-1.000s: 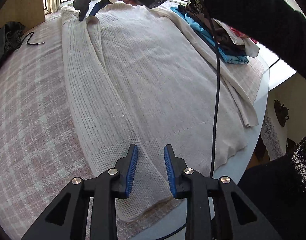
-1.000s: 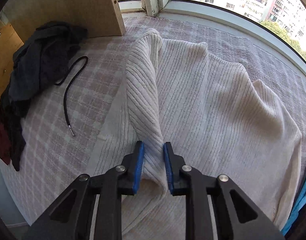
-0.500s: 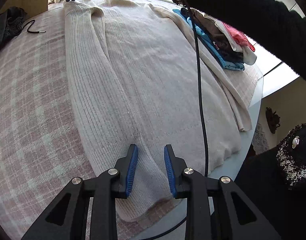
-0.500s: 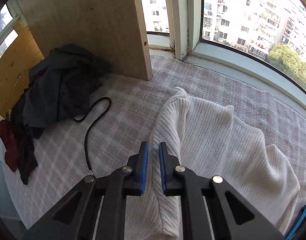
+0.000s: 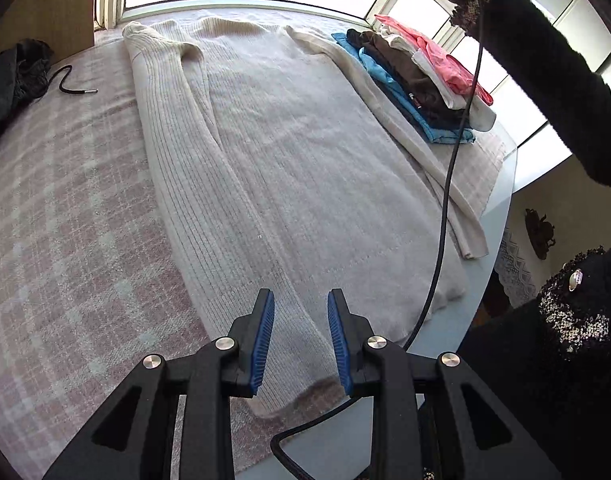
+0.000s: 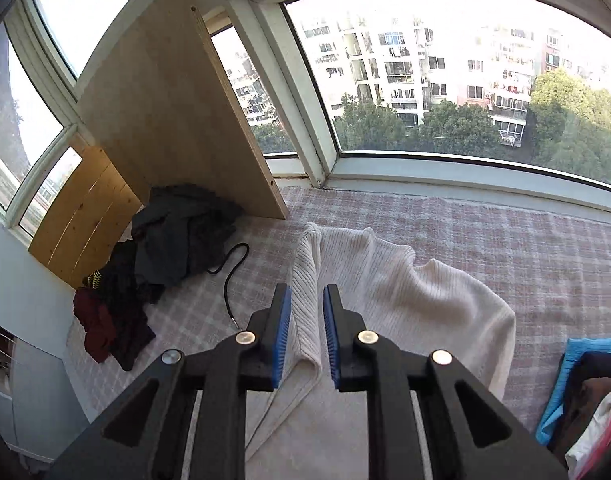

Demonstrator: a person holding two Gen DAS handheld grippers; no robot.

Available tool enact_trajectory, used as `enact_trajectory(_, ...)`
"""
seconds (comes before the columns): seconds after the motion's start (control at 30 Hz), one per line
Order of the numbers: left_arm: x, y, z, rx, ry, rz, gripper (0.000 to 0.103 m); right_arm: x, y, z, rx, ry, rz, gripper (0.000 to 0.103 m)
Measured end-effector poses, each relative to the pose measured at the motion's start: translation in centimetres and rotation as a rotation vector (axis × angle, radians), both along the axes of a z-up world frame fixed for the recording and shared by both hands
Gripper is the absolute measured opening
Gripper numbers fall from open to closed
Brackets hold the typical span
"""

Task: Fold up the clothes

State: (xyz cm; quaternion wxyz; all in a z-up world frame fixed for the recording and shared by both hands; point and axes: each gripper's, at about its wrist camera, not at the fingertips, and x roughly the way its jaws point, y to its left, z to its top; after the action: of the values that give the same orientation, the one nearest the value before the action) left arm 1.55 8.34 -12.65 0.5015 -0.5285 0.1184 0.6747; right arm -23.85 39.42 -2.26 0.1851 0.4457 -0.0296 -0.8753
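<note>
Sweater [image 5: 289, 168] lies spread flat along the checked table [image 5: 65, 216], long axis running from the left tool [image 5: 299, 340] at the hem to the collar under the raised right tool [image 6: 307, 336]. Both tools gape, gripping nothing. No readable writing shows.

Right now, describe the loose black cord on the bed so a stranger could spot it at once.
Start at the tall pale wooden board leaning against the window. At its foot lies a heap of dark crumpled clothes on the pink checked blanket. The thin black cord curls out from that heap towards the cream ribbed sweater; it alone ends in a silver metal tip.
</note>
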Motion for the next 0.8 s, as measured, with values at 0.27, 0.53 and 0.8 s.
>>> enact_trajectory(0.27, 4.4, 6.0, 1.6, 0.044, 0.060, -0.203, 0.031, 10.3, 12.0, -4.3, 0.193, -0.135, -0.214, 0.041)
enact_trajectory(0.53, 12.1, 12.7, -0.2, 0.034, 0.004, -0.369, 0.035, 20.6, 15.2, -15.4, 0.159, -0.419, -0.211, 0.041)
enact_trajectory(0.8, 15.6, 16.3, -0.9, -0.025, 0.028, -0.341, 0.043, 24.3, 13.5, -18.4, 0.232, -0.428, -0.106, 0.042)
